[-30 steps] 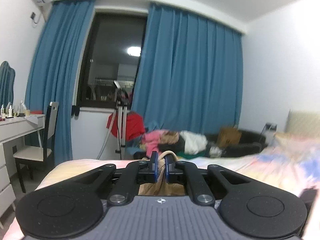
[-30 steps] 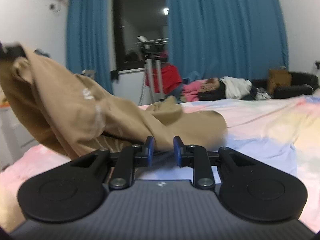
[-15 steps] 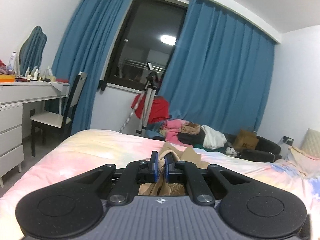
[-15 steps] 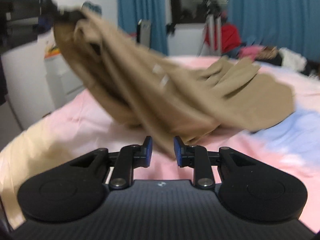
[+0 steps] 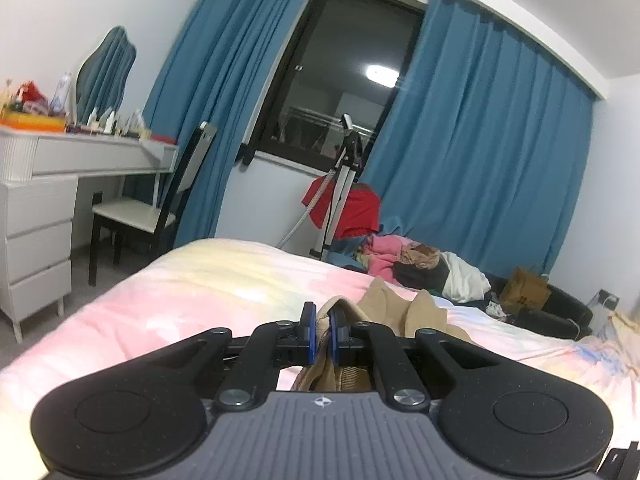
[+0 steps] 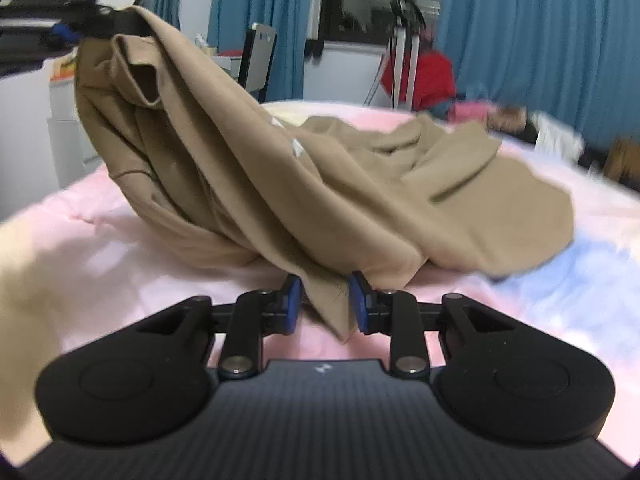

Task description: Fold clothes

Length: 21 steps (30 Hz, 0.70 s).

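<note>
A tan garment (image 6: pixel 304 184) lies partly on the pastel bed cover (image 6: pixel 120 248). My left gripper (image 5: pixel 323 334) is shut on one bunched end of the tan garment (image 5: pixel 400 312) and holds it up; in the right wrist view the left gripper (image 6: pixel 68 32) shows at the upper left with the cloth hanging from it. My right gripper (image 6: pixel 325 303) is open, low over the bed, and a lower edge of the garment hangs between its two fingers without being pinched.
A white dresser (image 5: pixel 36 208) with bottles and a chair (image 5: pixel 160 208) stand left of the bed. A tripod (image 5: pixel 340 196) with a red cloth and a pile of clothes (image 5: pixel 416 264) sit beyond the bed's far edge, under blue curtains.
My left gripper has lifted and swung left with the garment. My right gripper has moved forward and down until the garment's lower edge lies between its open fingers.
</note>
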### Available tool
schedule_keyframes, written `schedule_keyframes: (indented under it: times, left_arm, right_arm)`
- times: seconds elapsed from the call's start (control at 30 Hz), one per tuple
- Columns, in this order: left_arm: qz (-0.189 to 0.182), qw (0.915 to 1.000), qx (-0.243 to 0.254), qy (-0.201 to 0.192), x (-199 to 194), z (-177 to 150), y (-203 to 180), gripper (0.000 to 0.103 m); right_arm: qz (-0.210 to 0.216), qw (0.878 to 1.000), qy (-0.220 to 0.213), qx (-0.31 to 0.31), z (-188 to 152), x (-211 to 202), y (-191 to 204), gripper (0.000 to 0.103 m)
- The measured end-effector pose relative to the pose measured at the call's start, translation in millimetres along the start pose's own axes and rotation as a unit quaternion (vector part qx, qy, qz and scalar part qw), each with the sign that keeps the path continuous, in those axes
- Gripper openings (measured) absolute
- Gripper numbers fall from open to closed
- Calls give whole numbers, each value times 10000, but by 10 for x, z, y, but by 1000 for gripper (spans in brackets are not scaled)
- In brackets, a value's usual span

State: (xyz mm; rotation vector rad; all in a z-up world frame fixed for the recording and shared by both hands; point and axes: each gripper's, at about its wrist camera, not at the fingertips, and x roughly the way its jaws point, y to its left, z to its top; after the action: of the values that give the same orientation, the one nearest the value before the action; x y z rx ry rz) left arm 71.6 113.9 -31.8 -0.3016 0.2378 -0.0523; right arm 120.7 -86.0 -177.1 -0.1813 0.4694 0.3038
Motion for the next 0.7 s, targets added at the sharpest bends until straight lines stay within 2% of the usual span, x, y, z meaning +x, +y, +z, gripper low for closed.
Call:
schedule_keyframes:
  times: [0.03, 0.1, 0.17, 0.2, 0.3, 0.33, 0.5, 0.57, 0.7]
  left_arm:
    - [2, 10000, 7, 1, 2, -1, -8, 7]
    - [12, 10000, 91, -3, -13, -13, -47, 7]
    - [36, 9998, 209, -7, -39, -43, -83, 7]
    - [75, 9996, 279, -16, -49, -61, -104, 7]
    - [218, 9987, 467, 16, -33, -100, -149, 7]
    - [262, 9984, 490, 73, -11, -115, -148, 7]
    - [518, 9955, 694, 390, 79, -250, -126, 8]
    - [580, 9941, 817, 427, 80, -291, -116, 8]
    - [398, 9875, 1221, 912, 92, -385, -177, 8]
  right_arm:
    - [36, 9999, 34, -92, -1, 23, 7, 30]
    - [113, 9997, 108, -204, -19, 82, 5, 41]
    - [200, 9994, 172, -215, -31, 119, -27, 40]
    - [198, 9996, 169, -114, -32, 107, -60, 39]
    - [221, 9994, 144, 219, 5, 47, -174, 19]
    - [225, 9991, 111, 331, 28, 12, -215, 15]
    - [466, 9955, -191, 800, 192, -225, -505, 13]
    - [607, 9929, -289, 983, 254, -316, -638, 6]
    - [732, 9881, -494, 1261, 349, -492, -873, 4]
